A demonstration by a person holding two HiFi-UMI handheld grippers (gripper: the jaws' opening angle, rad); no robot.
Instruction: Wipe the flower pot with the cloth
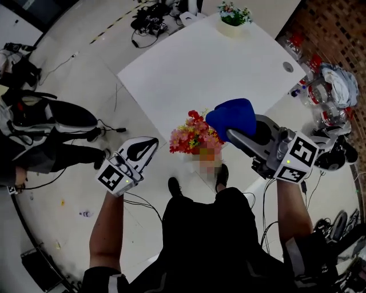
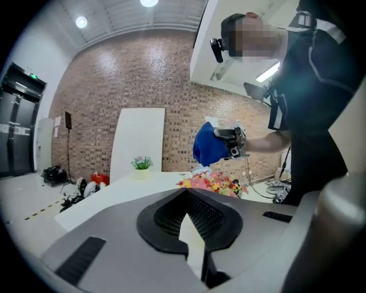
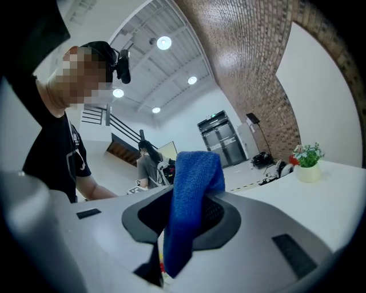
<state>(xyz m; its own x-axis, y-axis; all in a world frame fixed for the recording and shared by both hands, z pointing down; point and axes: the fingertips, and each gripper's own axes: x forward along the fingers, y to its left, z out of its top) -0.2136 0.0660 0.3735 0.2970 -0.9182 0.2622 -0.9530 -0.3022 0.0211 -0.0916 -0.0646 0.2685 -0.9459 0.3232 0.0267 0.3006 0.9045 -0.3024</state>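
Note:
A pot of red, pink and yellow flowers stands at the near corner of the white table; the blooms and a mosaic patch hide the pot itself. My right gripper is shut on a blue cloth, held just right of the flowers and slightly above them. The cloth drapes over the jaws in the right gripper view. My left gripper is shut and holds nothing, left of the flowers, off the table's edge. The left gripper view shows the flowers and the cloth ahead.
A small green plant in a pale pot stands at the table's far end. Cables and gear lie on the floor beyond. Bottles and clutter crowd the right side. A seated person is at the left.

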